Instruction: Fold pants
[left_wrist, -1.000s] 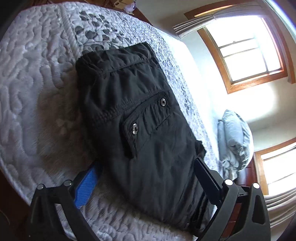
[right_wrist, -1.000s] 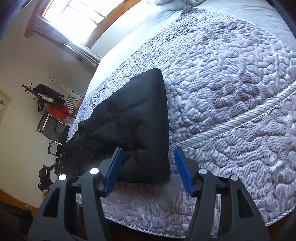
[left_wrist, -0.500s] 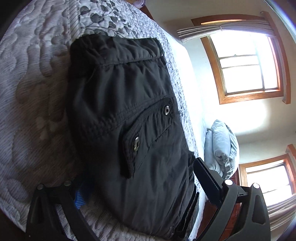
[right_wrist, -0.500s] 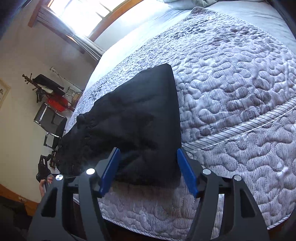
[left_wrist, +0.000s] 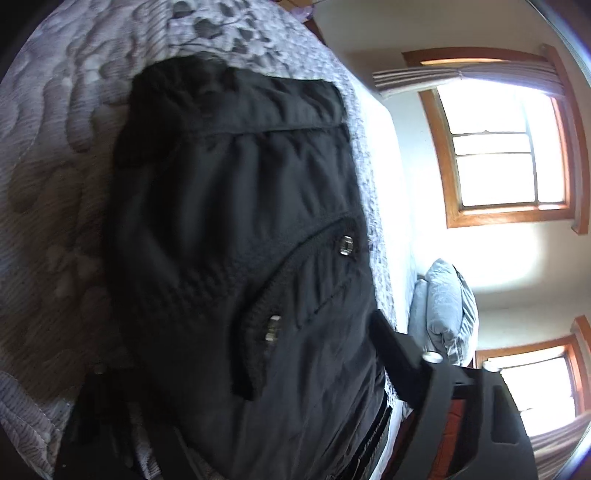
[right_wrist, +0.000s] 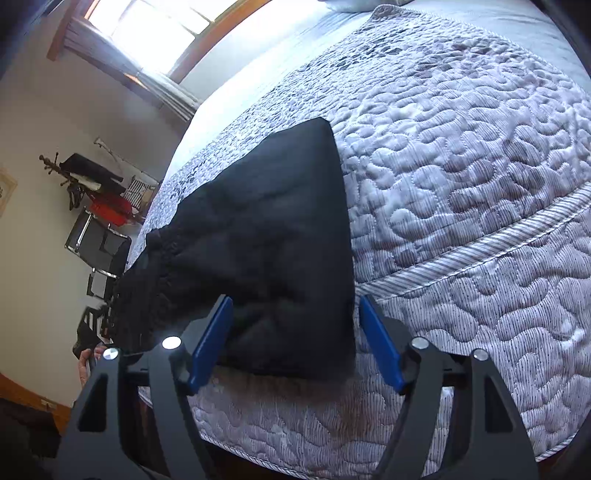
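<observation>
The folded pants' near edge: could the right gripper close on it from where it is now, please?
Probably yes: the right gripper is open, its fingers flanking the pants edge on the quilt, nothing between.

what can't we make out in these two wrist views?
- Left claw, left wrist view: its left finger is lost behind the blurred pants, so open or shut is unclear.
- Pants' near end, left wrist view: cut off by the bottom edge.
- Pants' far end, right wrist view: black, in shadow, no detail.
- Hand, right wrist view: mostly hidden behind the right claw body.
- Chair clutter, right wrist view: too small to identify.
</observation>
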